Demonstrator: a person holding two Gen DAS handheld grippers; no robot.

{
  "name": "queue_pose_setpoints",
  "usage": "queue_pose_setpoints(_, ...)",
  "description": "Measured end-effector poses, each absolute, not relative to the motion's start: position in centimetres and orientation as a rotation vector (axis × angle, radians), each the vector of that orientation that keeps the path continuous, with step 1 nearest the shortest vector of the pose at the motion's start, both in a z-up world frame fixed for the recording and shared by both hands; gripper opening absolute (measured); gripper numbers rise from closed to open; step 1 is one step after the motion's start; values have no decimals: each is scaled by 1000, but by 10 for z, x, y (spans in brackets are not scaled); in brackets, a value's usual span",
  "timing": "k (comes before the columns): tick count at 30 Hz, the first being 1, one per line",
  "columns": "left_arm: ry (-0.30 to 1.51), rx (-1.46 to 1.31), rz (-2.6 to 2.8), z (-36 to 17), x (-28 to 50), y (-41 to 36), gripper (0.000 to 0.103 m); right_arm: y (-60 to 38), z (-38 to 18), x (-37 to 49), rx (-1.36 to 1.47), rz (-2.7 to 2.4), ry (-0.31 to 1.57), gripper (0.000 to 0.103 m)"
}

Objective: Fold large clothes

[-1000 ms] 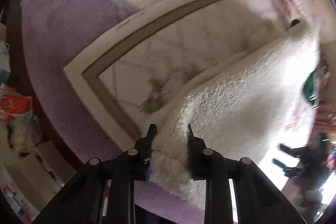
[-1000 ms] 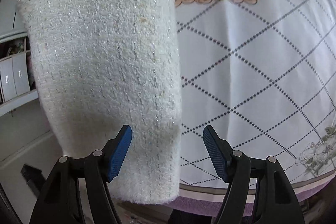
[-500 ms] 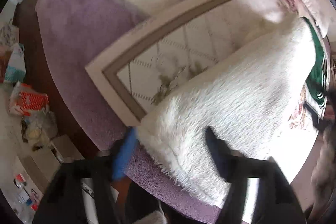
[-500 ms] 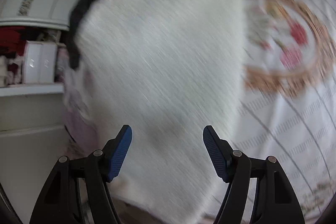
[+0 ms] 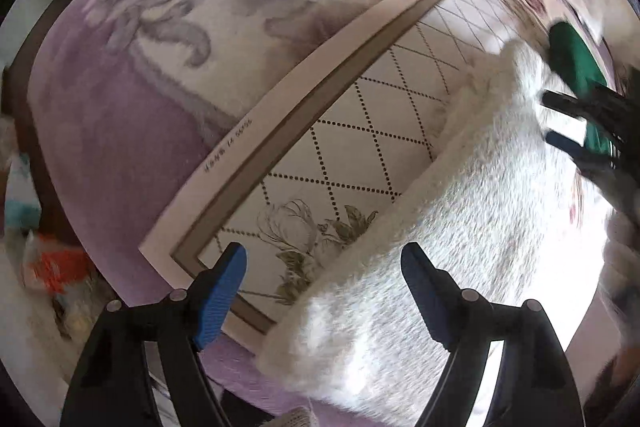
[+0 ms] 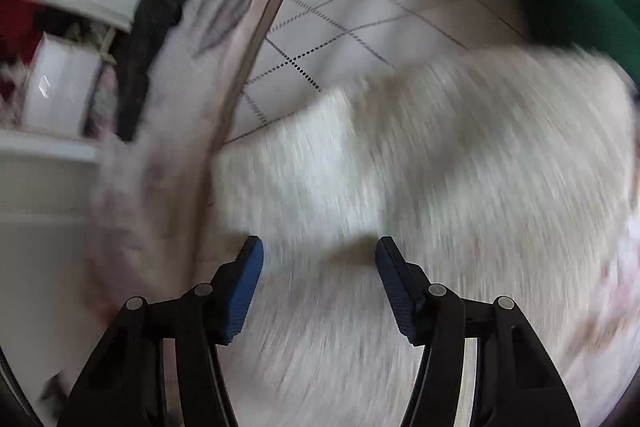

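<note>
Since 1 s ago the left gripper (image 5: 322,269) has let go of the white fuzzy sweater (image 5: 460,227), now lying on the bedspread (image 5: 360,131). Both grippers open, right gripper (image 6: 318,265) above it w/ nothing held. Blurry, but fold edge prob. uneven; regrasping one layer could undo it.

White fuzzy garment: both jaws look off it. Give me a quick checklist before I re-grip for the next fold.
1. Left gripper open, nothing between the jaws: ok.
2. Right gripper open, empty: ok.
3. White fuzzy garment lying on the patterned bedspread: ok.
4. Garment's near edge within the left jaws' span: not ok, it sits towards the right jaw.
5. Fold lying flat and even: cannot tell, the right wrist view is motion-blurred.
6. Green garment clear of the white one's far end: cannot tell.
</note>
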State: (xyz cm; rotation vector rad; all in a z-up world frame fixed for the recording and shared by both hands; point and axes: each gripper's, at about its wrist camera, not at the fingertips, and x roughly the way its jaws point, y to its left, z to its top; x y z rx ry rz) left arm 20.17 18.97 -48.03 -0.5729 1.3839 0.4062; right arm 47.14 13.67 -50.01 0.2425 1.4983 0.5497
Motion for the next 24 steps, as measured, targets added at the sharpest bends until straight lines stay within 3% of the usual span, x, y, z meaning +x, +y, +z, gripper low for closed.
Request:
queue_pose_setpoints(5,1493,-468,270,-498,192,197,79,54,-467,374,392,409,1577,69)
queue_pose_setpoints(8,1619,-438,126,-539,186,183,77,13,-488,287,392,264,1691,69)
queue_pose_setpoints(9,1642,-430,90,-548,183,177,71,4,-497,264,411,238,1724,69)
queue_pose_setpoints(10,1650,-427,52,-556,181,171,30,-4,-514,239,447,210,1772,69)
queue_pose_setpoints(11,1652,-413,40,-563,177,165,13,-11,-533,216,480,165,1823,69)
queue_pose_setpoints(13,1610,-404,36,-562,171,159,12,-19,-564,180,548,130,1888,66)
queue_pose_setpoints(15,1586,-401,43,-554,167,158,11,-25,-574,157,620,123,1850,26)
queue_pose_setpoints(17,1563,-421,38,-539,156,160,11,-36,-563,148,636,97,1791,13)
queue_pose_setpoints(20,1623,-376,7,-552,139,151,14,-56,-549,136,623,23,1745,9)
queue_pose_setpoints(24,1681,-301,29,-543,142,141,18,-67,-566,135,574,33,1867,13)
